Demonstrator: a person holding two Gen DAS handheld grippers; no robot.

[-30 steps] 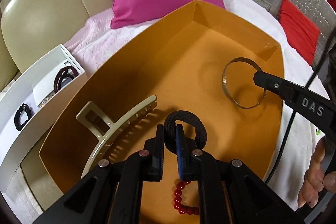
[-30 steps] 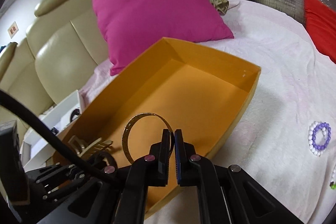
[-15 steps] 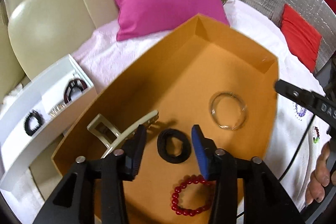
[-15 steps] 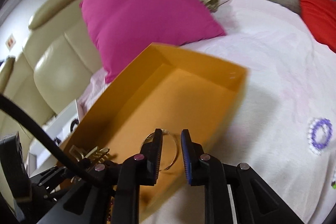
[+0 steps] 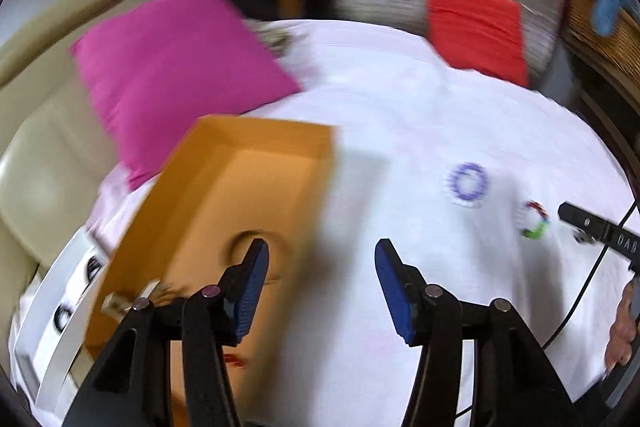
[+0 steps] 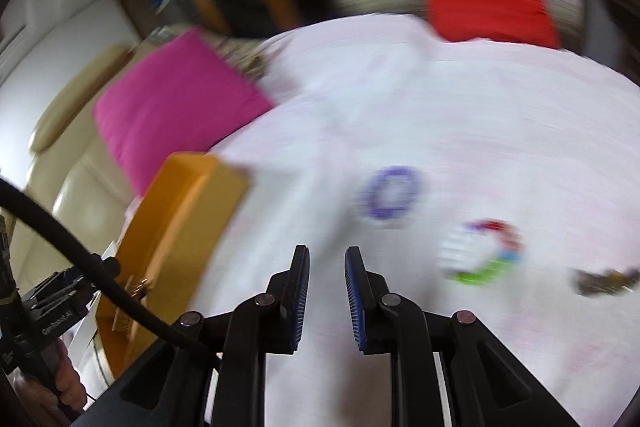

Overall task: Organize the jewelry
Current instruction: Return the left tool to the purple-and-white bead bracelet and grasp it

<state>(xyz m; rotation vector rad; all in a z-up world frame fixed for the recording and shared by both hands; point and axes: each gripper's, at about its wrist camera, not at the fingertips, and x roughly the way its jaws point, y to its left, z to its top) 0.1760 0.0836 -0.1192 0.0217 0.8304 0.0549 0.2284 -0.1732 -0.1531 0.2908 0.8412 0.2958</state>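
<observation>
Both views are motion-blurred. The orange box [image 5: 248, 187] lies on the white bedsheet, with the metal bangle [image 5: 260, 251] and a beige hair claw [image 5: 132, 297] inside. My left gripper [image 5: 320, 283] is wide open and empty above the box's right edge. A purple bead bracelet [image 5: 467, 185] and a multicoloured bead bracelet [image 5: 534, 219] lie on the sheet to the right. My right gripper [image 6: 327, 291] is open and empty above the sheet, with the purple bracelet [image 6: 394, 195] and the multicoloured bracelet [image 6: 486, 253] ahead to its right. The orange box [image 6: 180, 211] is at its left.
A white tray [image 5: 60, 307] with dark hair ties sits left of the box. A pink pillow [image 5: 176, 67] and a red cushion [image 5: 474, 27] lie at the back. A small dark brown item [image 6: 604, 279] lies on the sheet at far right. A beige sofa is on the left.
Both grippers released their items into the box: the black hair tie from the left, the bangle from the right. Both have opened wider, lifted and swung right toward the bracelets on the sheet.
</observation>
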